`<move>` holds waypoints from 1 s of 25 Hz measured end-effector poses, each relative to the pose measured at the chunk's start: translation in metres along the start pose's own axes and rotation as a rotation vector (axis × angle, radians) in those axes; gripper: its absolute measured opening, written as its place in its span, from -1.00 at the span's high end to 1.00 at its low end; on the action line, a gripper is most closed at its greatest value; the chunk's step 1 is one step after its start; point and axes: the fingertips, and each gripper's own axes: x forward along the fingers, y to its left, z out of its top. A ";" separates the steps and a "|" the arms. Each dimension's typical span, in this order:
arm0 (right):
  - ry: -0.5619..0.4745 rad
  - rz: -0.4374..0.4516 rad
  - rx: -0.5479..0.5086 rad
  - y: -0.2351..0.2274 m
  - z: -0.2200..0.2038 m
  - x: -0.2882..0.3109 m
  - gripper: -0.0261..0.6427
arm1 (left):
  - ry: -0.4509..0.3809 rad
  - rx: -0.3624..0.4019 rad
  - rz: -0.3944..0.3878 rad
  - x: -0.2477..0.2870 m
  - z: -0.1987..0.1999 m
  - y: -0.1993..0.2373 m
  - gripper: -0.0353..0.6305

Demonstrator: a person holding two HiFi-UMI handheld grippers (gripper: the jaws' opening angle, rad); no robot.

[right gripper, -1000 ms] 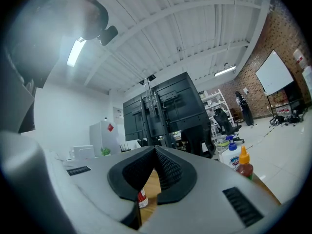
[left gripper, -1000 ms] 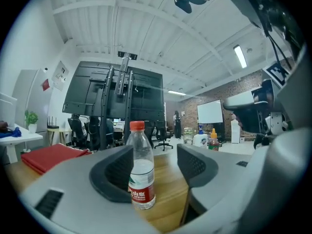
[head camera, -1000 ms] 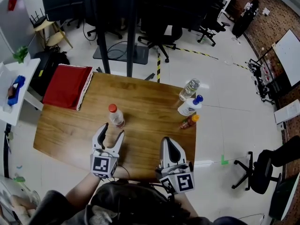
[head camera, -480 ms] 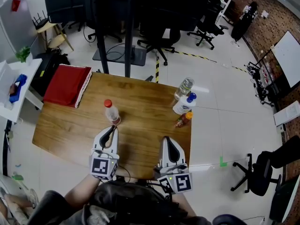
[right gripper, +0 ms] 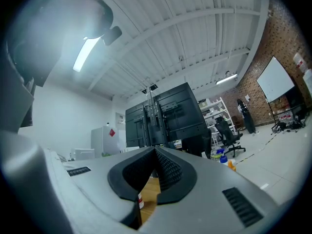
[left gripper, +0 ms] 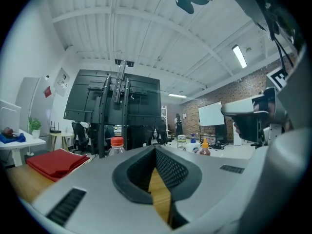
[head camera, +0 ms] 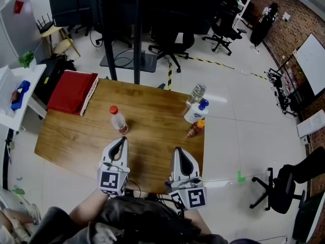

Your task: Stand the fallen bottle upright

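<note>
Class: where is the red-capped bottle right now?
Head view: the red-capped bottle stands upright on the wooden table, just beyond the left gripper, right of the red cloth.

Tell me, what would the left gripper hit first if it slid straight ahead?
Most likely the red-capped bottle, standing upright just ahead of the left gripper, whose jaws are shut. In the left gripper view it sits slightly left of centre, so it might only be grazed.

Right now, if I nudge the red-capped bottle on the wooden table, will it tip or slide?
Likely tips: the red-capped bottle stands upright, tall and narrow. It looks like clear plastic, so it is probably light. Once down, its round body could roll.
</note>
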 end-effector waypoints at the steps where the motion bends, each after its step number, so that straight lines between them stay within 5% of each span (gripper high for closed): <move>1: 0.002 0.006 -0.011 0.001 0.001 -0.001 0.91 | -0.005 0.004 0.004 -0.001 0.002 -0.001 0.88; 8: 0.029 0.041 -0.056 0.006 0.000 -0.004 0.91 | 0.017 0.001 0.031 -0.005 0.006 -0.003 0.88; 16: 0.152 0.036 -0.080 0.006 -0.019 0.006 0.91 | -0.071 0.009 0.022 -0.004 0.037 -0.008 0.88; 25: 0.174 0.049 -0.087 0.009 -0.024 0.006 0.91 | -0.075 0.008 -0.008 -0.016 0.040 -0.023 0.88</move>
